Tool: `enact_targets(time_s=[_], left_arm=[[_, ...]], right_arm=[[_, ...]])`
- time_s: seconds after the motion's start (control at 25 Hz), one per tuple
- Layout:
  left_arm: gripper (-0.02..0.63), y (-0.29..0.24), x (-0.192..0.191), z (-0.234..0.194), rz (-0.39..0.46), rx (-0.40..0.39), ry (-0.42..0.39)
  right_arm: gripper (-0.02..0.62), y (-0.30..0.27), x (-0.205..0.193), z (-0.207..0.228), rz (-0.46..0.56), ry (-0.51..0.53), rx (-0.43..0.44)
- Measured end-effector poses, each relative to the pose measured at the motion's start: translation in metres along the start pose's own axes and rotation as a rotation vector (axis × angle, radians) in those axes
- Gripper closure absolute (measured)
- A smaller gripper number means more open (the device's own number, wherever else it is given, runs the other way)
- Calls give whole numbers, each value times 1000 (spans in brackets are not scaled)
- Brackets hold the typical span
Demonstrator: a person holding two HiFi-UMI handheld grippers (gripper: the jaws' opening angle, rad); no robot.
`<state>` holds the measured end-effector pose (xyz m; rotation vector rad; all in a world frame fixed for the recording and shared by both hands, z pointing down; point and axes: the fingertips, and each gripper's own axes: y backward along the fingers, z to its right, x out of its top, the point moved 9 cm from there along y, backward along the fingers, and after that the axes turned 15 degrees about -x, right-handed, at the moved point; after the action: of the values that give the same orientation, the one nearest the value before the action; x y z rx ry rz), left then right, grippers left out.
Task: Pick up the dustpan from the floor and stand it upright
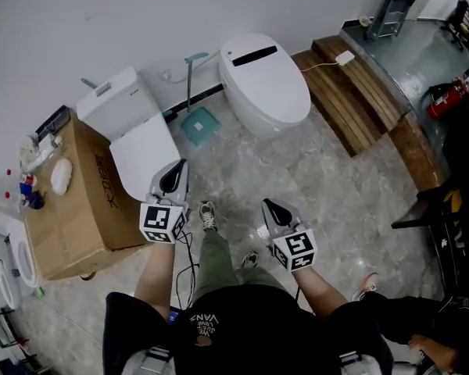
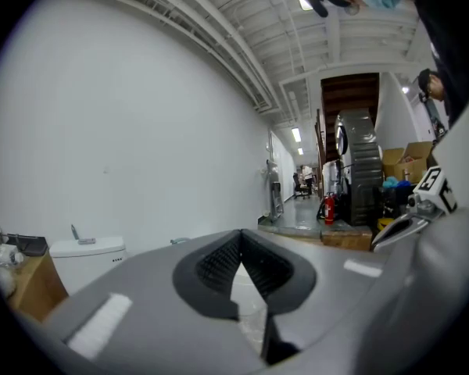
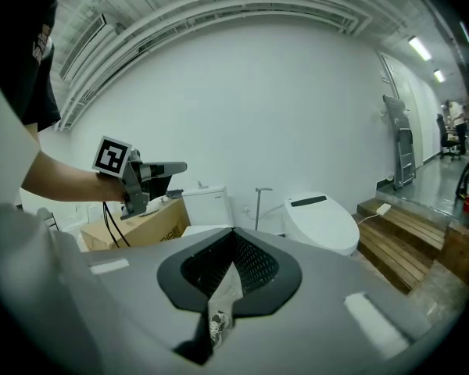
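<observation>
Raised above the marble floor [image 1: 336, 186], jaws closed together on nothing: left gripper [image 1: 174, 176] by the front of the tank toilet [image 1: 129, 127]; right gripper [image 1: 275, 212] beside it, apart. Teal dustpan [image 1: 198, 125] upright on the floor between that toilet and the smart toilet [image 1: 264, 84], long handle rising by the wall, well apart from both grippers

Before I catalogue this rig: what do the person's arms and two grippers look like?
The left gripper and right gripper are pale grey with black ribbed pads, each bearing a white cube of black square markers. A black cable trails from the left one. Black T-shirt, short sleeves.
</observation>
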<state>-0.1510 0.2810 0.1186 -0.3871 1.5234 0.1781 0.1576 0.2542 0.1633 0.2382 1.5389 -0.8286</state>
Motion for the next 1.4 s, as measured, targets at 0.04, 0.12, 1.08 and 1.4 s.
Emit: enact_targets(time_s=[0.04,0.12,1.08,1.4], left_arm=[[554,3,5,9,8,-11,-4],[554,9,12,26,26,-33,4],[555,47,3,130,12,-87,116],[555,64,2,138,18,-66,119]], right_arm=[[594,6,1,-1,2,1,2],[594,16,4,-2,9,0,6],[594,92,1,19,12,-30,-32],[594,96,-1,8,10,-22,0]])
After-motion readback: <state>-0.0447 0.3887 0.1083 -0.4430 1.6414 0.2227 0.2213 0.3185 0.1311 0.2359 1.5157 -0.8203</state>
